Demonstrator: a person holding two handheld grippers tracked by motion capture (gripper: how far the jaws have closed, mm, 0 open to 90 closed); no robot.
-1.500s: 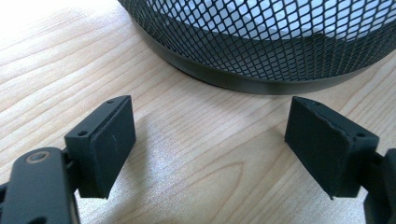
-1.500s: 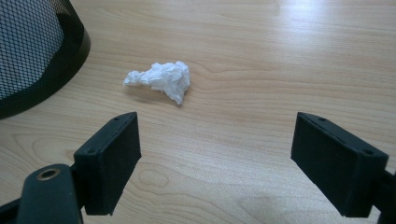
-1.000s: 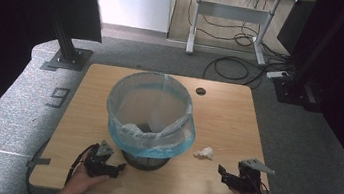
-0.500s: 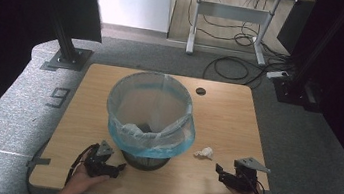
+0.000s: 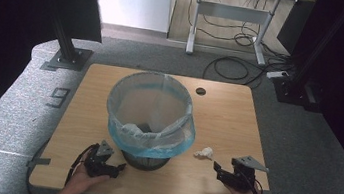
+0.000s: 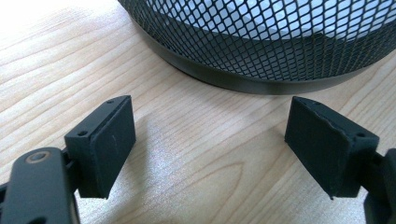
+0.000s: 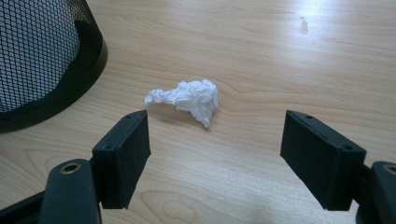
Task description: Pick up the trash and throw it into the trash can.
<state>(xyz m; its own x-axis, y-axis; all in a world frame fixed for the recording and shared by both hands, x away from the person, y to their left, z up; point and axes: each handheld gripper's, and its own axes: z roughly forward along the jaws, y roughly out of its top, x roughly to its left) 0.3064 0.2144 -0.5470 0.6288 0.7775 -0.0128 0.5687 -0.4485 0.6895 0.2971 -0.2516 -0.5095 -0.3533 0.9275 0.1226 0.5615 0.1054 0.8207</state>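
A black mesh bin (image 5: 149, 119) lined with a pale blue bag stands mid-table. A crumpled white paper wad (image 5: 204, 153) lies on the wood just right of the bin's base. My right gripper (image 5: 217, 169) sits near the front edge, pointing at the wad. In the right gripper view the gripper (image 7: 215, 140) is open and the wad (image 7: 187, 98) lies just beyond the fingertips, untouched. Its jaws have just been closing a little with nothing between them. My left gripper (image 5: 117, 168) rests by the bin's front left. In the left gripper view it (image 6: 210, 135) is open, facing the bin's base (image 6: 261, 42).
The wooden table (image 5: 228, 114) has a small black round cap (image 5: 201, 91) at its back right. Behind the table stand a black stand base (image 5: 66, 58) and a desk frame (image 5: 231, 14) with cables on the floor.
My right gripper has edged slightly left toward the paper wad. The left gripper, the bin and the wad have stayed put.
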